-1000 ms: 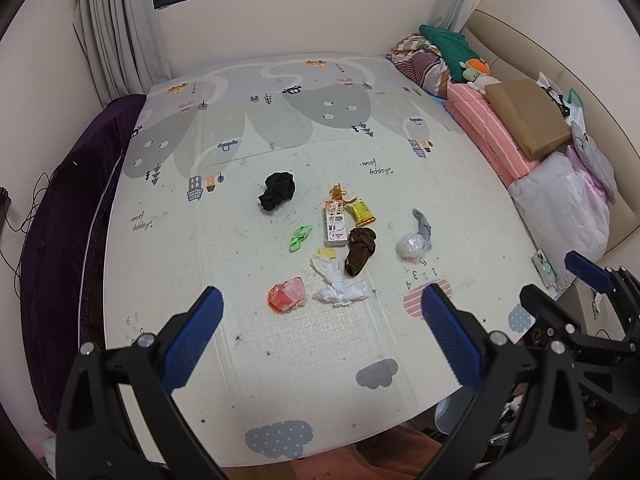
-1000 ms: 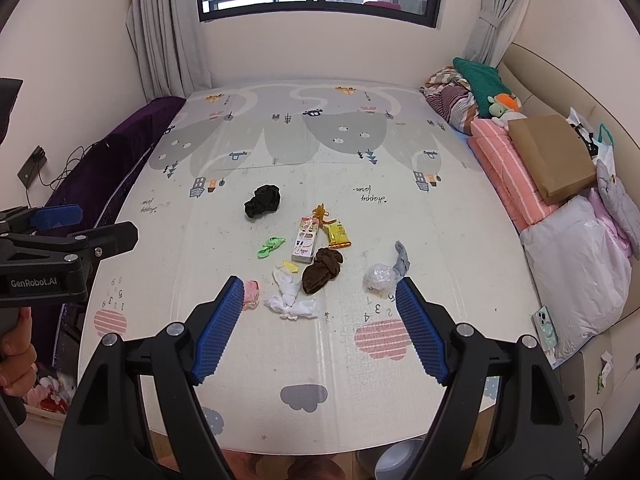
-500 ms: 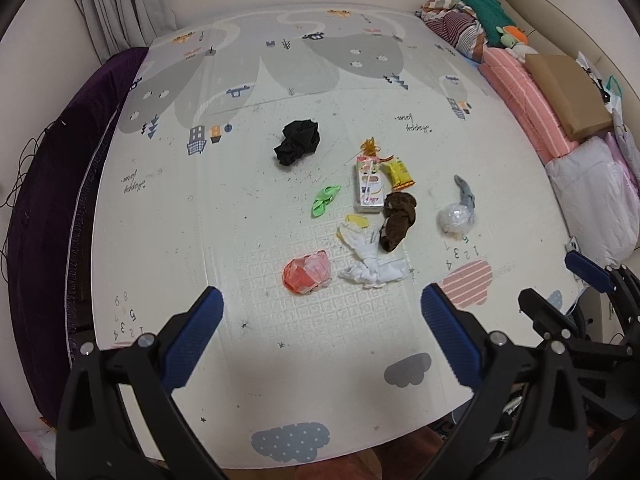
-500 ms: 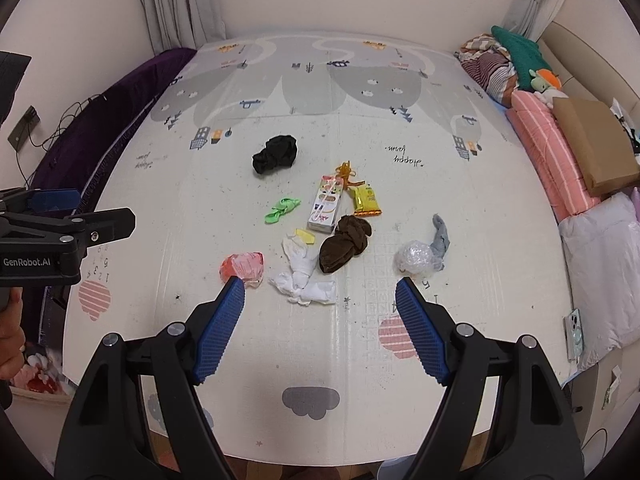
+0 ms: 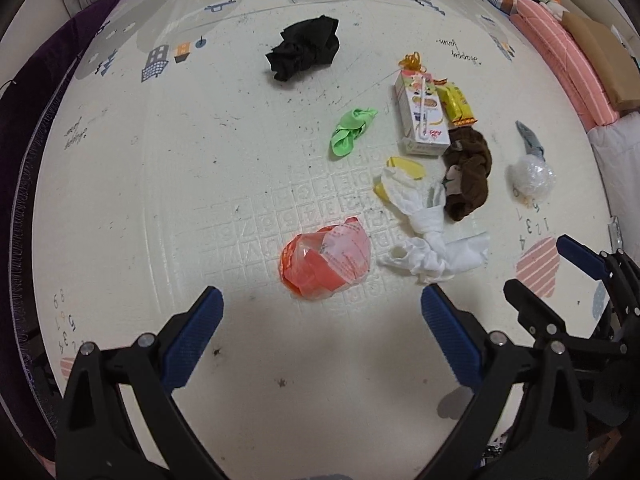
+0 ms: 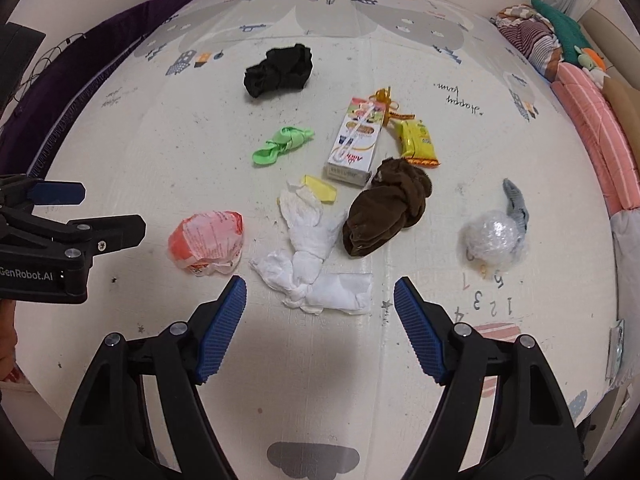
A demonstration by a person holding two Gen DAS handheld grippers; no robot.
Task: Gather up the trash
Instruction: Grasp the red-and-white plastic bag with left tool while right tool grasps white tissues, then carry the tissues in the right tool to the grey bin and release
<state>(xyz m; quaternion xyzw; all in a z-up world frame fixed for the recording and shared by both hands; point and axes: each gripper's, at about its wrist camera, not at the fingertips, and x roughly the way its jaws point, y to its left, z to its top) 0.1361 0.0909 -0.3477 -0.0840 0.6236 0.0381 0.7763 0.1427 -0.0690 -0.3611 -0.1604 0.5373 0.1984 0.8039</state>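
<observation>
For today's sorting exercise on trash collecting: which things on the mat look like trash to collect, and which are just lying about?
Trash, likely:
red plastic bag
white tissue
juice carton
yellow wrapper
clear plastic ball

Lying about, likely:
black cloth
brown sock
grey sock
pink bedding

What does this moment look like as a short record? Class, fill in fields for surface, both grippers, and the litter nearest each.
surface: play mat
left gripper: open, empty, above the mat
nearest to left: red bag
right gripper: open, empty
nearest to right: white tissue
other litter: juice box, yellow wrapper, green scrap
cloth items: black cloth, brown cloth
</observation>
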